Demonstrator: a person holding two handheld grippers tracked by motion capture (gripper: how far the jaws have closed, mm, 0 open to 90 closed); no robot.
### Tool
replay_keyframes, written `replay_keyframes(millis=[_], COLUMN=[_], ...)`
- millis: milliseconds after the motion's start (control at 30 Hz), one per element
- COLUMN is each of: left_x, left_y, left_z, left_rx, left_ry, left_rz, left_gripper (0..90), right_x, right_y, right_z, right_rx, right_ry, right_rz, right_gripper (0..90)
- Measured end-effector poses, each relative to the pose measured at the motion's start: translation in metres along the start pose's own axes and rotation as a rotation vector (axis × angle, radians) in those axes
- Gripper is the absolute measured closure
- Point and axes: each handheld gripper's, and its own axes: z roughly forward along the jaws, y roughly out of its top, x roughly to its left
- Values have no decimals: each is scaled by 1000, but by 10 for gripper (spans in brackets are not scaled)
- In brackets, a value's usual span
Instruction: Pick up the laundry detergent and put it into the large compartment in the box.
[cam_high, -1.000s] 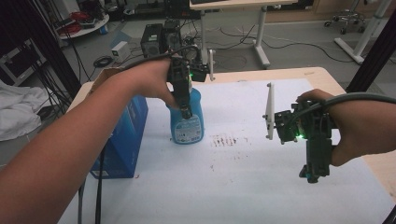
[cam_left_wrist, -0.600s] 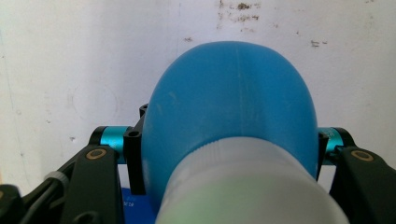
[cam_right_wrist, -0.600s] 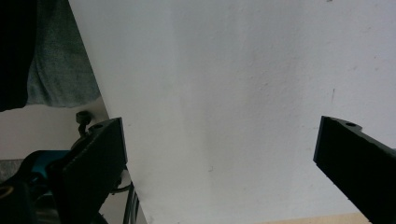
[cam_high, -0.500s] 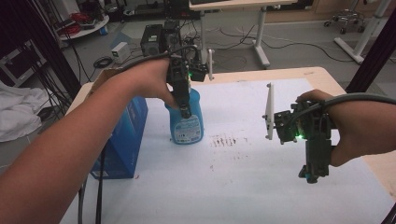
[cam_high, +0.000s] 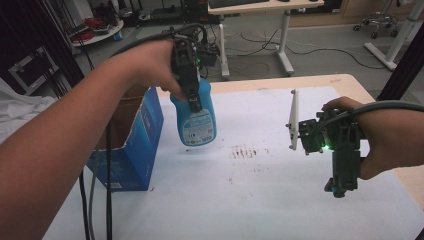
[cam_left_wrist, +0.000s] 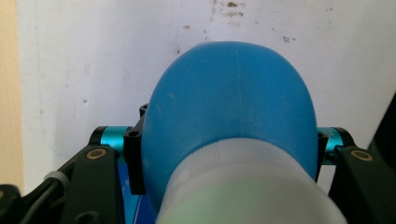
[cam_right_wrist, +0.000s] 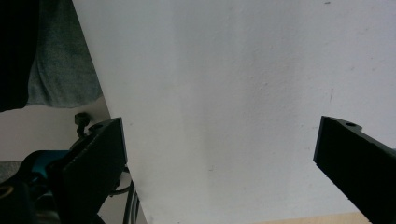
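Gripping a blue bottle (cam_high: 196, 117) near its neck, the left claw (cam_high: 192, 102) sits upper-left of centre in the high view, jaws clamped on the bottle; its jaws have just been closing, with the bottle between them. In the left gripper view the blue bottle (cam_left_wrist: 229, 107) bulges between the two black jaws, pale cap end nearest the camera. Bottle looks clear of the counter (cam_high: 260, 200), hanging with its base down, just right of the open blue box (cam_high: 135, 145) at frame left. Main risk, as I judge it: the body is smooth and rounded, the hold is high up near the neck, so the bottle could swing or slide out and drop onto the white sheet. Second risk: if it is meant for the box, its base may clip the near wall and tip the box, which looks light. Cables trail under the left forearm, beside the box, and could snag. Mid-frame: brown marks (cam_high: 245, 152) on the sheet, harmless. At right, the right claw (cam_high: 340, 190) hovers low over the counter, jaws wide and holding nothing, well apart from the bottle, so a collision seems unlikely.
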Motion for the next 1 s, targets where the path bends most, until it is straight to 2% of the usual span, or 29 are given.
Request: replay_keyframes(millis=[167, 267, 333, 500, 700, 800, 1000], left_x=[-2, -3, -4, -6, -7, -7, -4], left_y=[-8, -13, -18, -30, -49, -60, -84], left_z=[-21, -33, -41, -63, -90, -102, -118], left_rx=[6, 5, -2, -7, 2, -2, -6], left_ry=[6, 2, 1, 6, -2, 12, 23], left_rz=[-42, -98, -129, -168, -229, -260, -333], left_gripper=[386, 386, 386, 386, 386, 386, 386], right_x=[1, 2, 1, 2, 3, 3, 4], right_y=[1, 3, 3, 5, 9, 12, 16], right_z=[-2, -4, -4, -4, -5, -7, -10], right_rx=[-5, -7, -2, 1, -1, 2, 4], right_ry=[-3, 0, -11, -10, -8, -9, -14], right_rz=[-9, -7, -23, -18, -29, -33, -42], right_gripper=[16, 16, 16, 16, 16, 16, 16])
